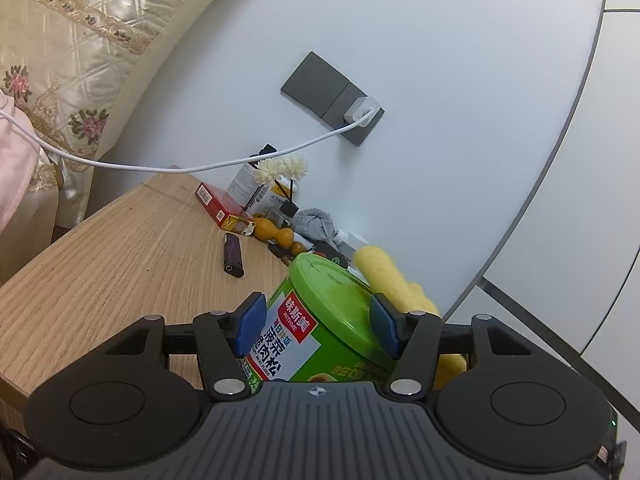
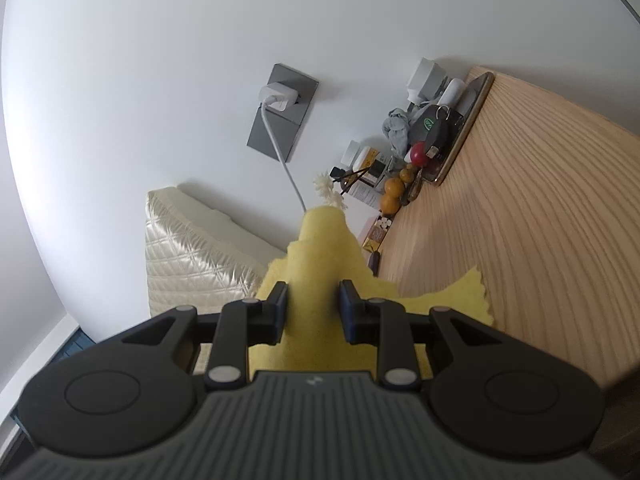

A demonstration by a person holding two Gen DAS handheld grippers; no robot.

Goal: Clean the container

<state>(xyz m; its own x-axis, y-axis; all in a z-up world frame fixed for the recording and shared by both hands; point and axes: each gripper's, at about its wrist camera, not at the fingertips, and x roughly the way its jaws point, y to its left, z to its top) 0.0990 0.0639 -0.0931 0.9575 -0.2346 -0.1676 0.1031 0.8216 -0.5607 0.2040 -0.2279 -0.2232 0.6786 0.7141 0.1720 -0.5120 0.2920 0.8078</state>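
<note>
My left gripper [image 1: 318, 322] is shut on a green container [image 1: 316, 332] with a green lid and a printed label. It holds the container tilted above the wooden table [image 1: 120, 264]. A yellow cloth [image 1: 392, 280] lies against the far side of the container in the left wrist view. My right gripper [image 2: 313, 306] is shut on the yellow cloth [image 2: 320, 256], which bunches up between the fingers and spreads out to the right. The container does not show in the right wrist view.
Clutter lines the table's back edge by the wall: a red box [image 1: 218, 202], a black lighter [image 1: 233, 255], an orange gourd [image 1: 276, 234], a flower vase [image 1: 280, 170], a grey rag [image 1: 318, 224]. A white cable [image 1: 180, 168] hangs from the wall charger [image 1: 362, 110]. A quilted headboard [image 1: 80, 40] stands left.
</note>
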